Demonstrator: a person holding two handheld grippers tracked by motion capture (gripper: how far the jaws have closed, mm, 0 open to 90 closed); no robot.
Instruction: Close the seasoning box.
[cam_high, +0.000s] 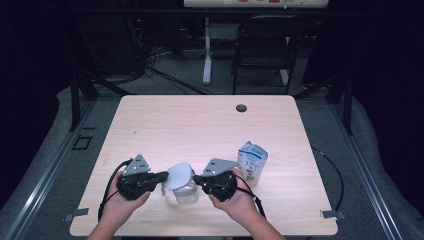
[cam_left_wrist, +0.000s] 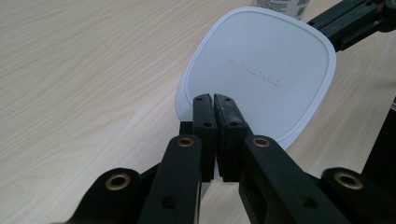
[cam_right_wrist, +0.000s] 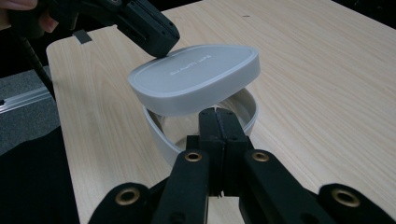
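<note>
My left gripper (cam_high: 164, 176) has its jaws pinched on the near edge of the white lid (cam_high: 179, 175), holding it tilted just above the clear container (cam_high: 187, 192), whose rim shows under the lid in the right gripper view. My right gripper (cam_high: 196, 179), jaws pressed together, sits at the container's rim opposite the left one; whether it grips the wall I cannot tell. A blue-and-white bag (cam_high: 251, 160) stands near the container, beyond my right hand.

The jar (cam_high: 186, 192) stands near the table's (cam_high: 200, 125) front edge. The lid (cam_high: 178, 175) sits tilted above the jar's mouth. The left gripper (cam_high: 162, 176) is just left of the jar, the right gripper (cam_high: 196, 179) just right. A bag (cam_high: 251, 160) lies right of the jar, slightly behind.
</note>
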